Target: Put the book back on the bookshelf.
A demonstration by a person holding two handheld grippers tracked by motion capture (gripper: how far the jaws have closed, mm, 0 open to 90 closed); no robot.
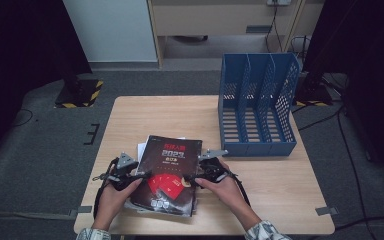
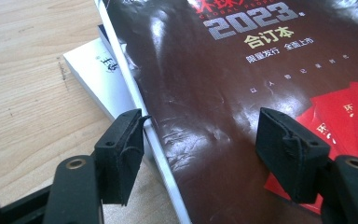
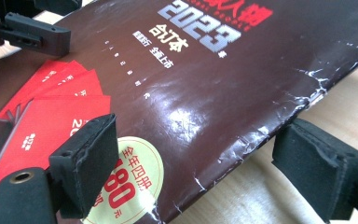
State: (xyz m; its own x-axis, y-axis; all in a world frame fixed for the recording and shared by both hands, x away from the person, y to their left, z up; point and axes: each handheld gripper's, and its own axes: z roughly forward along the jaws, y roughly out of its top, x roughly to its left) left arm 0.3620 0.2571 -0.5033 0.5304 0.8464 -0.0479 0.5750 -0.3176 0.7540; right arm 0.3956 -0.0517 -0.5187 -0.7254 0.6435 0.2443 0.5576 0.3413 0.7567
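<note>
I have a hand-held gripper at each side edge of the dark magazine (image 1: 169, 172), which lies on top of a small pile at the near middle of the surface (image 1: 145, 112). My left hand-held gripper (image 1: 128, 176) stands apart in a medium gap astride the magazine's left edge: one pad (image 2: 120, 154) sits outside by the spine, the other above the cover, and I judge it is not pressing. My right hand-held gripper (image 1: 196, 176) stands wide astride the right edge, one pad over the cover, the other off past the worn edge; nothing is clamped.

As I judge it, the work has barely begun. The magazine is still flat on the pile, with a white book (image 2: 103, 74) under it, and the blue file rack (image 1: 257, 105) at the far right of the surface stands with its slots unfilled. If the magazine is bound for that rack, the grip, the lift and the placing are all still to do.

The cover reads "2023" (image 2: 254, 19) in large grey figures, with "合订本" below it and a smaller line that I read as "限量发行 全面上市". The red title at the top is cut off. A pale round sticker (image 3: 130, 184) near my right pad carries "全年四册" and a red "180". Red cards (image 3: 51, 107) are printed on the cover; their writing is too small to read.
</note>
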